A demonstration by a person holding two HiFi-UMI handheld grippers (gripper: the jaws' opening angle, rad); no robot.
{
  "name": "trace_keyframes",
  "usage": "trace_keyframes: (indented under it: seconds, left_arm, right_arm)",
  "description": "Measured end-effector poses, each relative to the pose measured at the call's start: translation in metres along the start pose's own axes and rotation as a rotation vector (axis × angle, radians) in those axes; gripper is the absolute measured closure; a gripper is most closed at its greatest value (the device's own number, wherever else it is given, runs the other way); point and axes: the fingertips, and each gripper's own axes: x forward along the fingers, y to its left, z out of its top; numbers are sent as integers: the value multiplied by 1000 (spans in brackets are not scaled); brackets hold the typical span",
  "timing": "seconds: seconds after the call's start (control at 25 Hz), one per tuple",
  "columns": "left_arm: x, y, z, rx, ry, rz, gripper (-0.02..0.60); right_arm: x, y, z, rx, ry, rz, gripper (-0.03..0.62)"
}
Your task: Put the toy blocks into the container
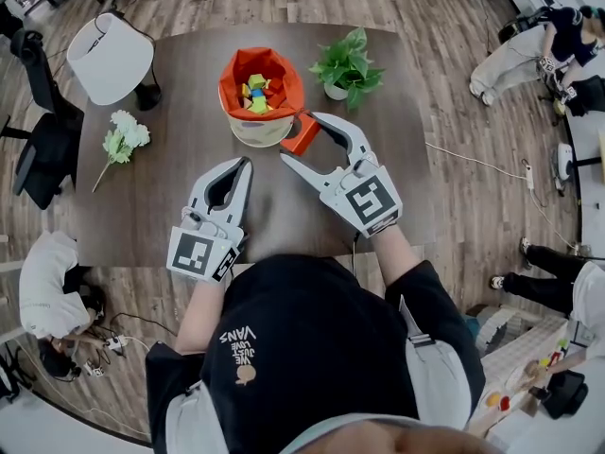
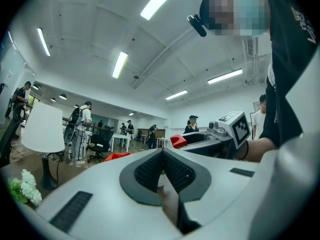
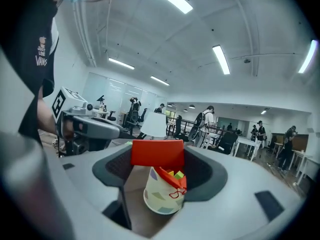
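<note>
Grips a red block (image 3: 157, 153) between the jaws of the right gripper (image 1: 301, 137), squeezed from both sides, with the block poised just beside the near right rim of the container (image 1: 257, 130); hard to tell whether touching that rim or just clear of it. Carries the left gripper (image 1: 244, 164) with jaws closed together, tips meeting each other, low over the near half of the table (image 1: 397, 159), to the left of the right gripper and apart from the container. In the container, an orange-lined paper cup standing upright toward the far middle of the table with its mouth open upward, a heap of coloured blocks (image 1: 255, 93) already. Right of the container and near it, a potted plant (image 1: 345, 64), close to the far edge, leaves spreading toward the right gripper's outer jaw and narrowing that side. Over on the left, a sprig of white flowers (image 1: 121, 138) lying close to the left edge, and a white lamp (image 1: 109, 57) at the far left corner. Between flowers and container, bare tabletop. Between the left gripper's tips and the container, a bare stretch as well. Behind both grippers, only a narrow strip before the near edge. To the right of the right gripper, a broad bare span out to the right edge.
</note>
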Motion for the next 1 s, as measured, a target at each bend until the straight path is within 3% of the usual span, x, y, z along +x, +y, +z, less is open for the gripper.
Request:
trace_keyframes:
  seconds: [0.4,1.0]
  left_arm:
    - [3,3,-2,-2,12,13,571]
    - [-2,18,-10,-21,29,75,571]
  right_arm:
    - [38,-25,-3,8,-12,-23,286]
    - [101,-51,-47,47,100,-25,286]
